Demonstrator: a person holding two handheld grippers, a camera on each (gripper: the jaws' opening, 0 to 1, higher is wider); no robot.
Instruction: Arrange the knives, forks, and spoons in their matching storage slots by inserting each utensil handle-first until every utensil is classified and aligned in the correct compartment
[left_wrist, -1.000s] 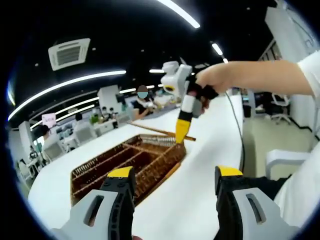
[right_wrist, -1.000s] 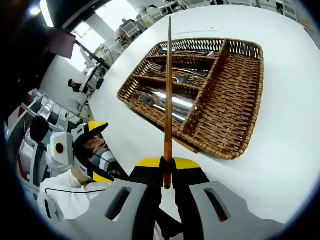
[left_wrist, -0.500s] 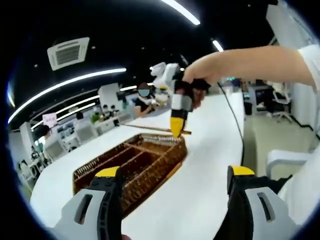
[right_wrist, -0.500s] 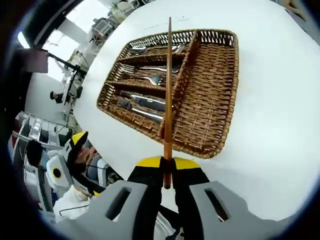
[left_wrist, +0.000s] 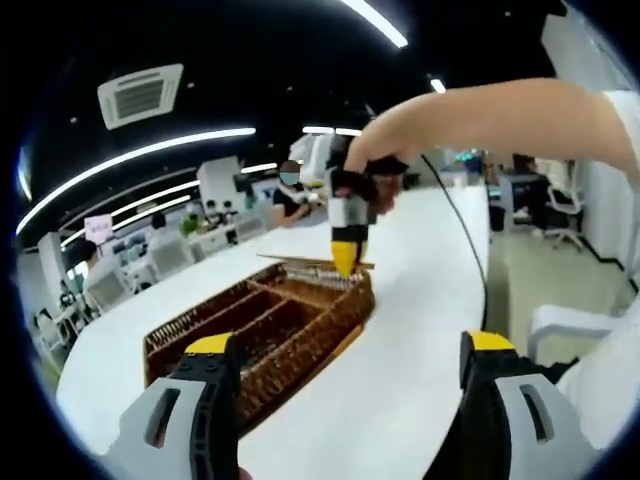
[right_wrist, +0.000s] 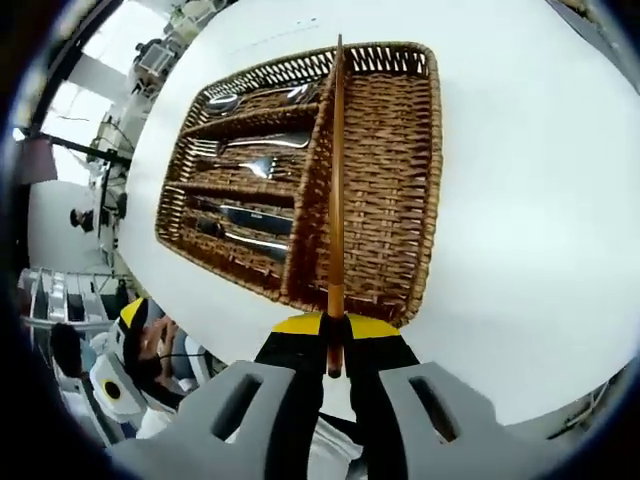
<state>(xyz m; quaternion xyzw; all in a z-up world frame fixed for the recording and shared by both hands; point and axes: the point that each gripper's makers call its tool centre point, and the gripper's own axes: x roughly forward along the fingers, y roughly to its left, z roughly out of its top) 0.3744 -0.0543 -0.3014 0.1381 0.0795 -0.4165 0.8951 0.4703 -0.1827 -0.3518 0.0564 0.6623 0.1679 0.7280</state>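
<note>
Chopstick pinched in the right gripper jaws above the wicker tray (cutlery inside); left gripper jaws spread wide.

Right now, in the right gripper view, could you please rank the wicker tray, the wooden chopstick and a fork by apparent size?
1. Wicker tray, largest.
2. Wooden chopstick, nearer the camera, so its length is exaggerated.
3. Fork, smallest.

No legible text, label, brand or number appears in either view. A pale sign stands among the background desks in the left gripper view, its markings too blurred to read.
</note>
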